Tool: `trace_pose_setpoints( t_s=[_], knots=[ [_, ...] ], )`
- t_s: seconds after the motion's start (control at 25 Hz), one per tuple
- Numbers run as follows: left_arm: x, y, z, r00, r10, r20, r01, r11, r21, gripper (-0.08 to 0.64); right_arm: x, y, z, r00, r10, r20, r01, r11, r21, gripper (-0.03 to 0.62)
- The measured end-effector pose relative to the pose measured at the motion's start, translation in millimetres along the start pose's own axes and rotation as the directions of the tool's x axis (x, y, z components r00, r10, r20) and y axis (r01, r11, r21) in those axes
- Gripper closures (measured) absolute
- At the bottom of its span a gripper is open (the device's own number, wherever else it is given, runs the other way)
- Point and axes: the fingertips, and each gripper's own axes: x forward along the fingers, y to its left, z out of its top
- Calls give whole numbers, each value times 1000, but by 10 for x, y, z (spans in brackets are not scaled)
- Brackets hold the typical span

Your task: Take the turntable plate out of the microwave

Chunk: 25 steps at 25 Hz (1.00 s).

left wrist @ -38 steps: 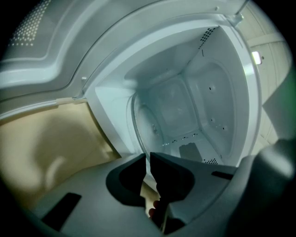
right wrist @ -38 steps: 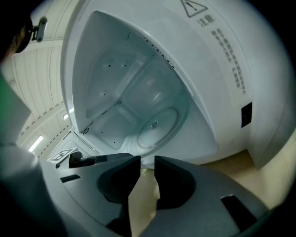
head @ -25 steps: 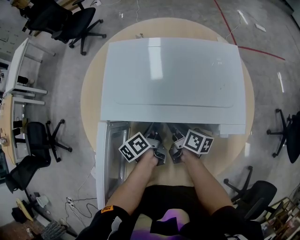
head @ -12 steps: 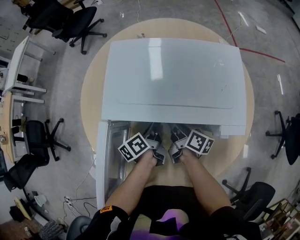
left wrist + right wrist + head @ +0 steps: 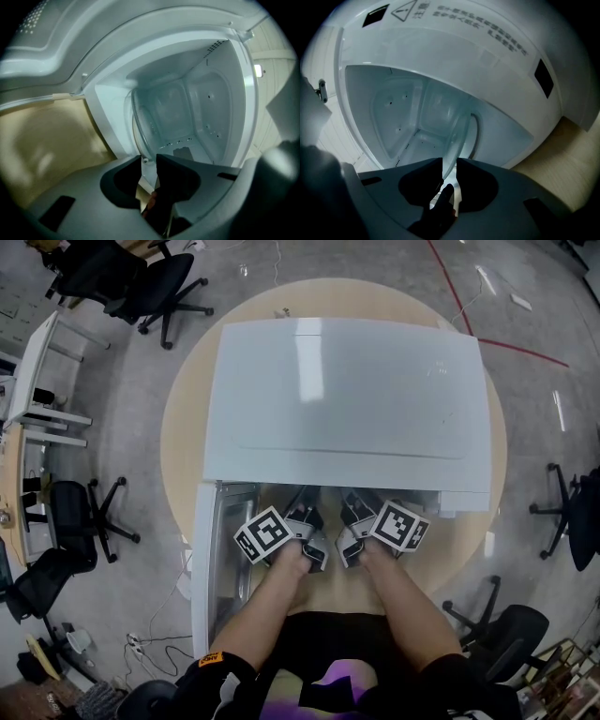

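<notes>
The white microwave (image 5: 347,390) stands on a round wooden table (image 5: 183,427) with its door (image 5: 223,549) swung open to the left. Both grippers reach into its mouth side by side. The glass turntable plate (image 5: 138,123) lies inside the cavity, and its near rim runs between the jaws of my left gripper (image 5: 149,161), which are opening and stand apart from the glass. In the head view the left gripper (image 5: 305,498) is partly under the microwave's top edge. My right gripper (image 5: 449,164) is shut on the plate (image 5: 458,133) at its rim. From above, the right gripper (image 5: 354,500) sits just right of the left.
Office chairs (image 5: 141,282) ring the table, and others (image 5: 84,521) stand at the left beside a white desk (image 5: 37,371). A further chair (image 5: 506,624) is at the lower right. Cables and a power strip (image 5: 141,645) lie on the floor near the door.
The left gripper's marker cube has shifted slightly to the left and up. Both hands otherwise stay at the microwave's mouth.
</notes>
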Motion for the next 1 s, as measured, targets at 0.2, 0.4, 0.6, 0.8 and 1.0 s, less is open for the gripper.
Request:
trace_pose_setpoints(
  t_s=[0.2, 0.4, 0.6, 0.8, 1.0],
  knots=[
    [-11, -27, 21, 999, -32, 21, 33, 999, -26, 410, -15, 57, 24, 1000, 11, 5, -11, 1000, -4, 511],
    [0, -82, 121, 996, -67, 54, 69, 996, -49, 405, -14, 110, 38, 1000, 23, 5, -22, 1000, -16, 511],
    [89, -127, 253, 992, -91, 84, 97, 993, -72, 405, -14, 102, 42, 1000, 23, 5, -23, 1000, -13, 511],
    [176, -120, 304, 990, -90, 105, 101, 989, -106, 407, -17, 99, 44, 1000, 22, 6, -22, 1000, -9, 511],
    [237, -101, 330, 989, -83, 120, 99, 986, -132, 410, -19, 91, 54, 1000, 19, 10, -19, 1000, -9, 511]
  ],
)
